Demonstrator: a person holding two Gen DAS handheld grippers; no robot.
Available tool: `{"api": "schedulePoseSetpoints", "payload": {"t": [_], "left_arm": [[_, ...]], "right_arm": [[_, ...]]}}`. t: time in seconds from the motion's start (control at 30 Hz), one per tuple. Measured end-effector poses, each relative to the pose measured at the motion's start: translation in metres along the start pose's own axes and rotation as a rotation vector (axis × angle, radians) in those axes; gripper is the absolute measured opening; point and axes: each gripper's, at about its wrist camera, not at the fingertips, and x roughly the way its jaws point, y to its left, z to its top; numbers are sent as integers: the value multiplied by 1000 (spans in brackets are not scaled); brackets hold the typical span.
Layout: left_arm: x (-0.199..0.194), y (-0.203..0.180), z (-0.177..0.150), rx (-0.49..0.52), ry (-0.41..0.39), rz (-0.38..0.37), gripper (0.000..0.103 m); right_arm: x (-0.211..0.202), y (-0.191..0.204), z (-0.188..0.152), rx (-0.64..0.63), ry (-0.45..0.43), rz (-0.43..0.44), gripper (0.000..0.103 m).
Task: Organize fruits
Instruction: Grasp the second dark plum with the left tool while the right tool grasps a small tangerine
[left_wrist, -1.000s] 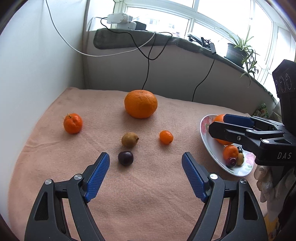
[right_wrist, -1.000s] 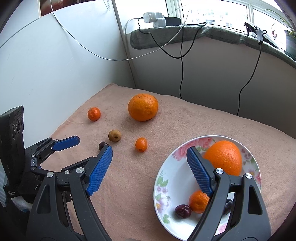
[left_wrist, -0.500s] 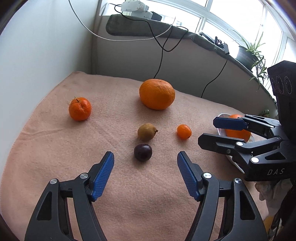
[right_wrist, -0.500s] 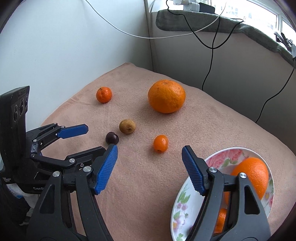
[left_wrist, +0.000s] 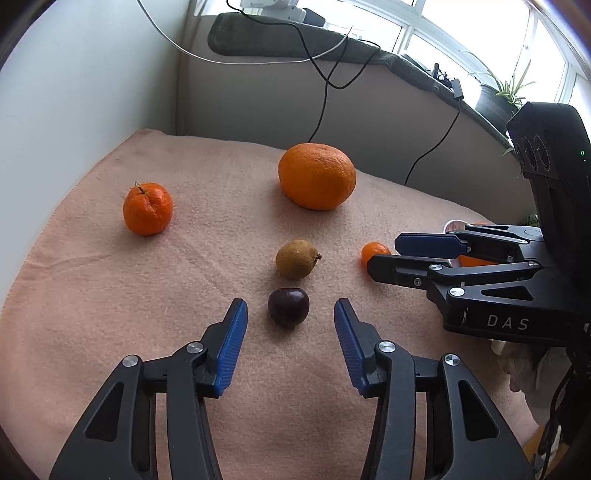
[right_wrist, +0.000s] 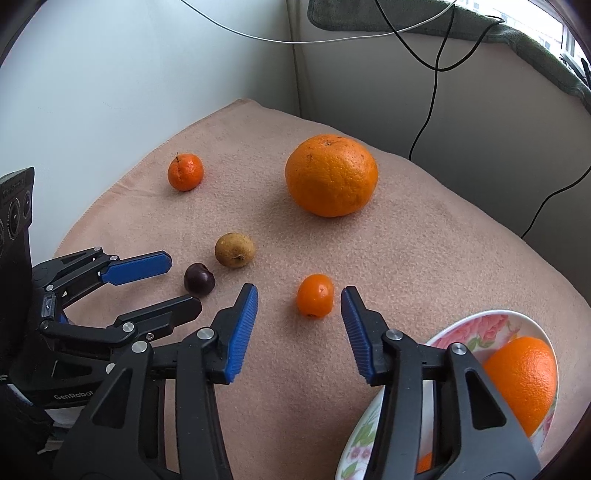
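Flanking glossy round plum (left_wrist: 287, 306), closing ribbed-padded left gripper (left_wrist: 290, 314).

My left gripper (left_wrist: 290, 314) and right gripper (right_wrist: 299, 301) are black plastic frames with silver screws and ribbed blue pads. One body reads "DAS", the other what looks like "GenRobot", cut off at the edge. Each carries a black camera box.
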Motion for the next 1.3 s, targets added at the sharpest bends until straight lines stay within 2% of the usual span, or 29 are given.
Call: {"api": "schedulePoseSetpoints", "payload": {"t": [0.27, 0.47, 0.57, 0.9, 1.3], "left_arm": [[10, -2, 3, 5, 23, 1, 39], [15, 4, 5, -22, 36, -24, 30], [16, 2, 4, -15, 37, -17, 24], [5, 0, 2, -19, 15, -20, 24], [-24, -22, 2, 6, -38, -57, 23]], "right_arm": [[12, -1, 4, -9, 32, -20, 42], [18, 2, 6, -17, 52, -41, 34], [23, 4, 8, -13, 54, -53, 26], [16, 4, 3, -4, 36, -44, 24], [-33, 3, -17, 42, -65, -8, 24]]}}
